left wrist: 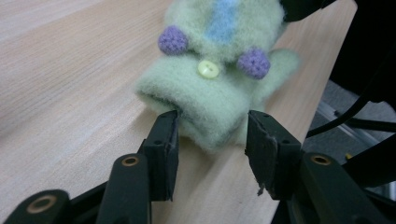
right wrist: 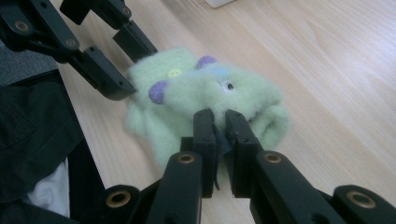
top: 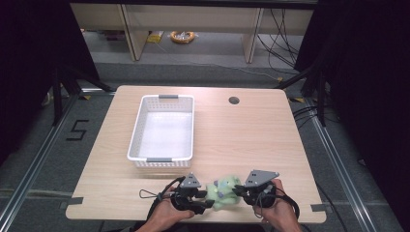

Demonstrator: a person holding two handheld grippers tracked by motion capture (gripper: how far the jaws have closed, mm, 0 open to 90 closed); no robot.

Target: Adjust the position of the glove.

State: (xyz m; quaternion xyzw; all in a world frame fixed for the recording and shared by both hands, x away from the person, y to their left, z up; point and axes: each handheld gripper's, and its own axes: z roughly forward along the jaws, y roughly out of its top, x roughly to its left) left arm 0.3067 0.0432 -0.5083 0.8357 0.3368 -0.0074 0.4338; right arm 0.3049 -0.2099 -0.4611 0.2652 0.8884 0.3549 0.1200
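Observation:
A pale green felt toy [top: 223,187] with purple knobs, a yellow button and a blue patch lies near the table's front edge, between my two grippers. My left gripper [left wrist: 212,128] is open, its jaws standing either side of the toy's [left wrist: 205,100] open cuff end, close to the felt. My right gripper [right wrist: 219,119] is shut, its jaws pinching the felt at the toy's [right wrist: 243,93] other end. In the right gripper view, the left gripper [right wrist: 123,58] stands beyond the toy. From above, the left gripper [top: 205,200] and right gripper [top: 238,192] flank the toy, each held by a hand.
A white slotted basket [top: 137,140] stands empty at the table's middle left, behind the grippers. A round cable hole [top: 234,100] sits near the far edge. The table's front edge [top: 193,220] runs just under the hands. Bare wood lies to the right.

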